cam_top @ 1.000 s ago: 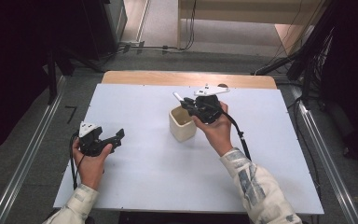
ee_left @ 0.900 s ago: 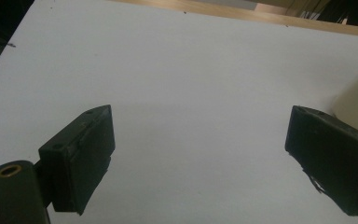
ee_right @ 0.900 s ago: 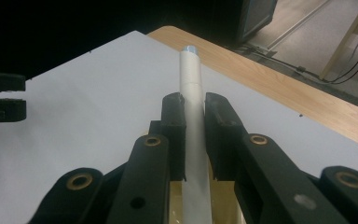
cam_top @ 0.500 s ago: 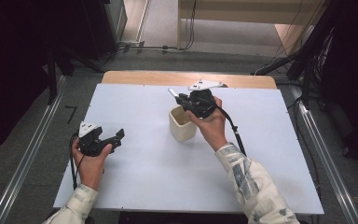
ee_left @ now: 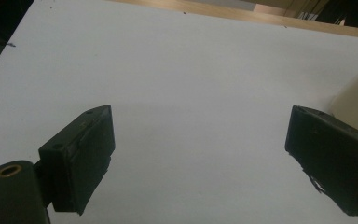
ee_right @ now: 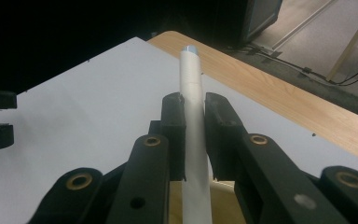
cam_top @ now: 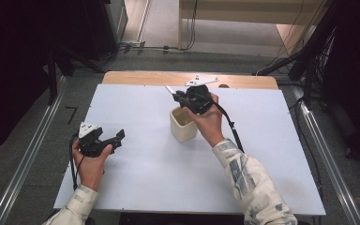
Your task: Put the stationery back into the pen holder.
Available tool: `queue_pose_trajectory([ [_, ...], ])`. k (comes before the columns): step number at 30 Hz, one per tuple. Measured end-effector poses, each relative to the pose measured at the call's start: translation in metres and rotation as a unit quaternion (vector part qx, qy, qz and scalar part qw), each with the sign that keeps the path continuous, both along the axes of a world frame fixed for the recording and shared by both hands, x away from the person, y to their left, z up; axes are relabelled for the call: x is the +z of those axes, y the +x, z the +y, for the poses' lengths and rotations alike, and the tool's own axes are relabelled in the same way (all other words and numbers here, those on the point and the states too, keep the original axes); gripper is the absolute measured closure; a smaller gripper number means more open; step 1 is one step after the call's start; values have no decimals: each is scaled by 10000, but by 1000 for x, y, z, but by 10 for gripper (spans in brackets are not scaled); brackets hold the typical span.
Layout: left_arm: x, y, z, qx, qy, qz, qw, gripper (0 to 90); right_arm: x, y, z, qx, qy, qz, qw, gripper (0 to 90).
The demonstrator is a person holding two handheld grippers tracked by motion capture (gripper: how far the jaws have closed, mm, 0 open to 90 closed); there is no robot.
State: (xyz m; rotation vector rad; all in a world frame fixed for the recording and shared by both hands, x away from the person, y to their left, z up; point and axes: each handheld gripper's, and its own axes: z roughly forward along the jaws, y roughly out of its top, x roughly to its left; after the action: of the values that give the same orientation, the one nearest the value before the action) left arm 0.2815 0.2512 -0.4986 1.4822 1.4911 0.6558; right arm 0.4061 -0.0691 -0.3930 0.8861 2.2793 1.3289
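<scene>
Right tongs (cam_top: 174, 95) have shifted toward the table's far edge, clamped on a white pen (ee_right: 193, 121) over the cup (cam_top: 183, 124), presumably for dropping in. Left tongs (cam_top: 114, 139) idle wide open, empty, near the left edge.

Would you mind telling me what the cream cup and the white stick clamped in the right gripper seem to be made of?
The cream cup looks like matte ceramic or thick plastic: thick rim, dull even surface. The white stick clamped in the right gripper looks like smooth plastic, possibly a marker: straight round barrel with a pale blue tip, faint sheen.

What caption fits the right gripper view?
Right gripper clamps a white pen above a cream cup on the white table.
</scene>
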Motion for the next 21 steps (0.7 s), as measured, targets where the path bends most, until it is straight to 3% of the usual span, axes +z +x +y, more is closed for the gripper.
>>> queue_pose_trajectory([
  [21, 0, 0, 0, -2, -7, 3, 10000, 91, -1, 7, 0, -73, 66, 48, 9999, 763],
])
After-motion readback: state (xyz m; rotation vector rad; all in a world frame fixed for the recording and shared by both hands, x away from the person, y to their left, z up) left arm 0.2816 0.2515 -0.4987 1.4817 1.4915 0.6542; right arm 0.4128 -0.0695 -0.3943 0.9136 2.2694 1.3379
